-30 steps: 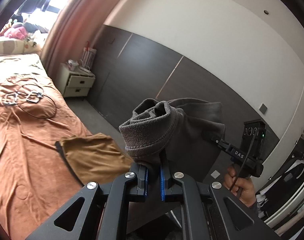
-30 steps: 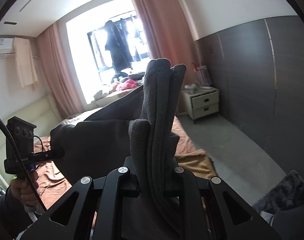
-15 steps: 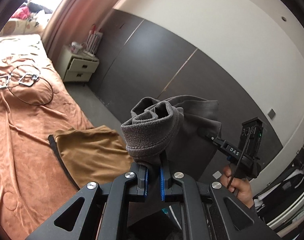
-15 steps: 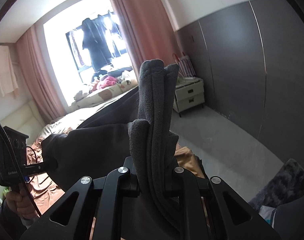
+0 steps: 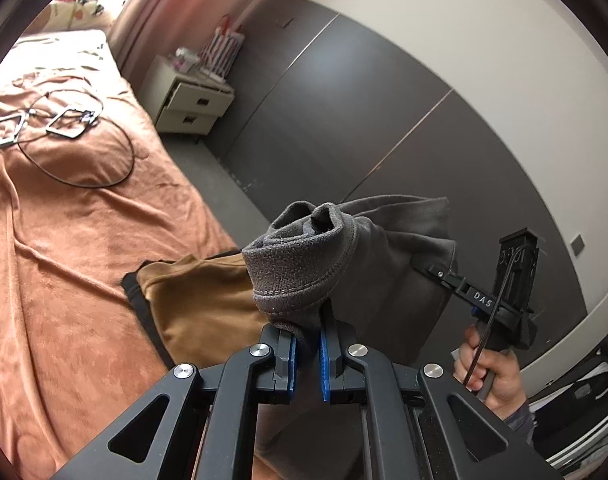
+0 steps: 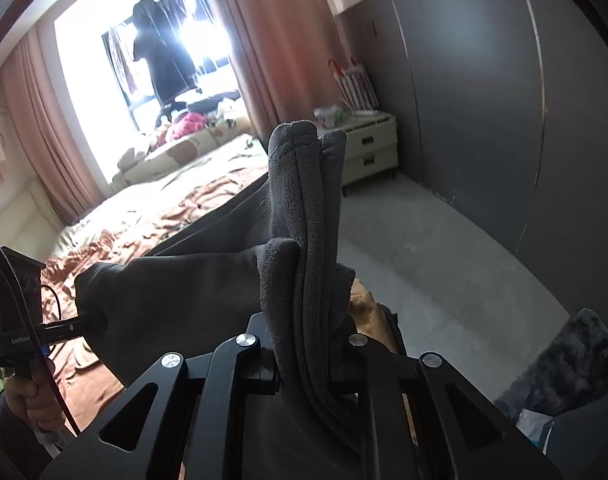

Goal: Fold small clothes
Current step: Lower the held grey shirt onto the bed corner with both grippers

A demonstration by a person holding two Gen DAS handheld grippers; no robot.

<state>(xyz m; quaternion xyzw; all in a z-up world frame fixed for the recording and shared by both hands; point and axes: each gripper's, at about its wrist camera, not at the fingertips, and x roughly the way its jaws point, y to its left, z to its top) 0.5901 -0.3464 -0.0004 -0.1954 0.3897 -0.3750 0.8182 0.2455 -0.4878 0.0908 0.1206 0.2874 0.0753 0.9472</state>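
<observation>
Grey garment (image 5: 344,264) | both hand-held grippers clamped on it | right one (image 5: 438,271) marked "DAS"

A dark grey fleece garment (image 5: 344,264) is held up in the air, stretched between two bunched, pinched ends, above a tan cloth (image 5: 200,304) laid on the bed.

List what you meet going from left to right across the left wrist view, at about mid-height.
Orange bedspread → tan garment lying on it → grey garment pinched in the left gripper → right gripper gripping the grey garment's far edge → the hand holding it.
</observation>
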